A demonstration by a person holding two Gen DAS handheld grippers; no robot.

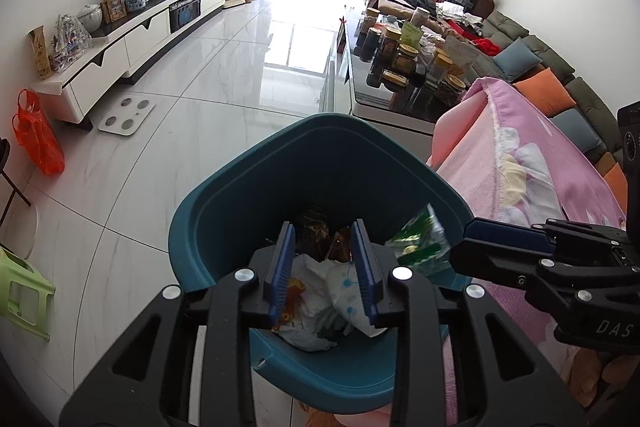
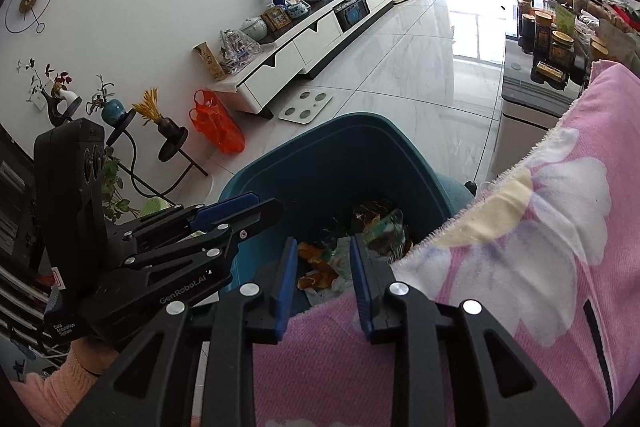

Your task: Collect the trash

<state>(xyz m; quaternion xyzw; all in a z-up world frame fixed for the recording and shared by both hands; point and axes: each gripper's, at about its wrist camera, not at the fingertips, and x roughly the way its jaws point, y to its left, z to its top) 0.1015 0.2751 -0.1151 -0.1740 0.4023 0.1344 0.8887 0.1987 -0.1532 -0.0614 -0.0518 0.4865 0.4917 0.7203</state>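
Indoors, two handheld grippers hang over a teal bin [image 1: 224, 211] standing on a pale tiled floor [image 1: 192, 115]. Seen from the left wrist, the left gripper [image 1: 323, 227] points down into the bin, its blue fingers [image 1: 282, 259] parted a little with nothing between them; crumpled white paper [image 1: 316, 291], brown wrappers [image 1: 320, 231] and a green packet [image 1: 420, 239] lie in the bin below. The right gripper [image 1: 472, 231] reaches in from the right edge of that view, side-on at the bin's rim.

From the right wrist, the right gripper [image 2: 323, 243] also stands slightly parted and empty, its tips above the bin's near edge, where a pink flowered blanket [image 2: 520, 227] meets the rim. Orange peel [image 2: 316, 267] and wrappers show in the bin between its fingers. The left gripper [image 2: 264, 207] enters at left, held by a hand [image 2: 92, 355] in a pink sleeve [image 2: 44, 395].

Beyond the bin are a white TV cabinet [image 1: 140, 35], a bathroom scale [image 1: 127, 115], an orange plastic bag [image 1: 36, 135] on the floor, and a table [image 1: 384, 103] crowded with jars [image 1: 404, 55].
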